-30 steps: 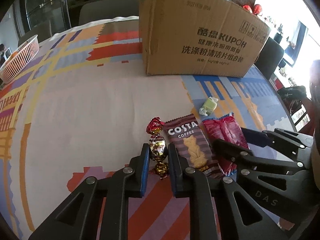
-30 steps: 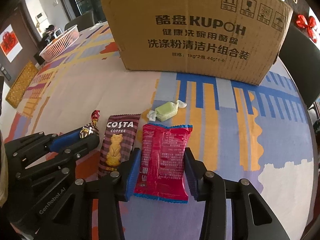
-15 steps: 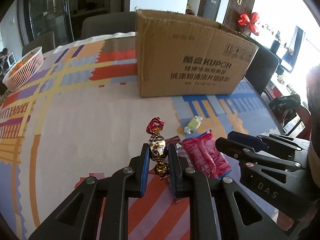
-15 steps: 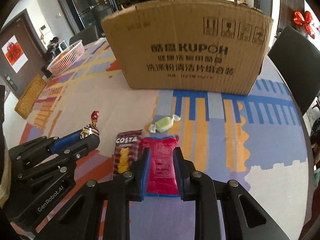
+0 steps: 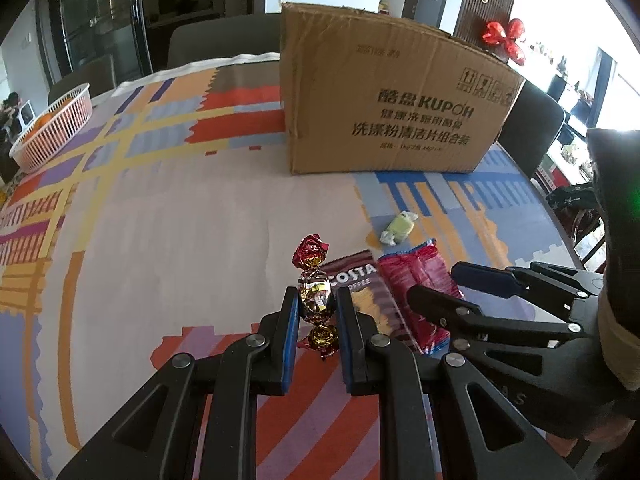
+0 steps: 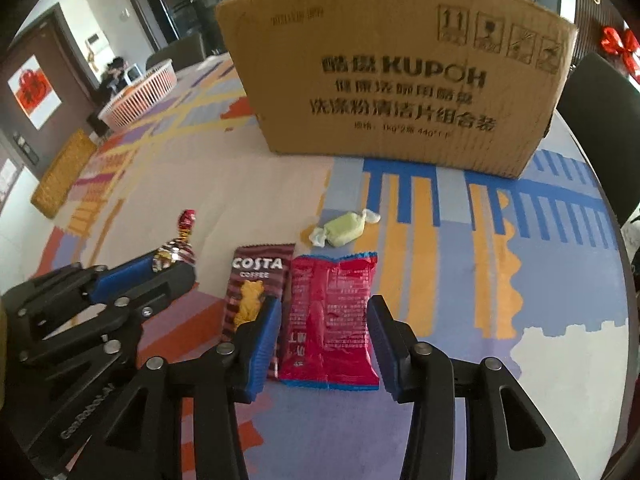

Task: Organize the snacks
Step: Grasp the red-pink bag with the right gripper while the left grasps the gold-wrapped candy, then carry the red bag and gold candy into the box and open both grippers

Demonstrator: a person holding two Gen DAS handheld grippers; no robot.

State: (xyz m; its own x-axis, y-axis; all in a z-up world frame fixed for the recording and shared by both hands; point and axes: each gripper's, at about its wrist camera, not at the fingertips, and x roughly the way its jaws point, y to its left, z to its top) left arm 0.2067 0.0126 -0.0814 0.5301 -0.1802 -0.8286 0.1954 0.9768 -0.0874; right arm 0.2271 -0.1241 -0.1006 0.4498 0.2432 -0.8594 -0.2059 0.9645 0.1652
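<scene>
Right gripper (image 6: 322,332) fingers (image 6: 262,340) reopened astride red packet (image 6: 332,320), angled downward

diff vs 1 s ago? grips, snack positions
Right gripper closed on the red packet half a second ago, then its jaws opened again; the packet lies flat between them, pads clear. Left gripper stays clamped on the foil candy. Costa packet, green candy and cardboard box unmoved.

white basket (image 5: 52,128): oranges inside, far left | red bow (image 5: 502,38): wall | dark chair (image 5: 528,128): behind table
</scene>
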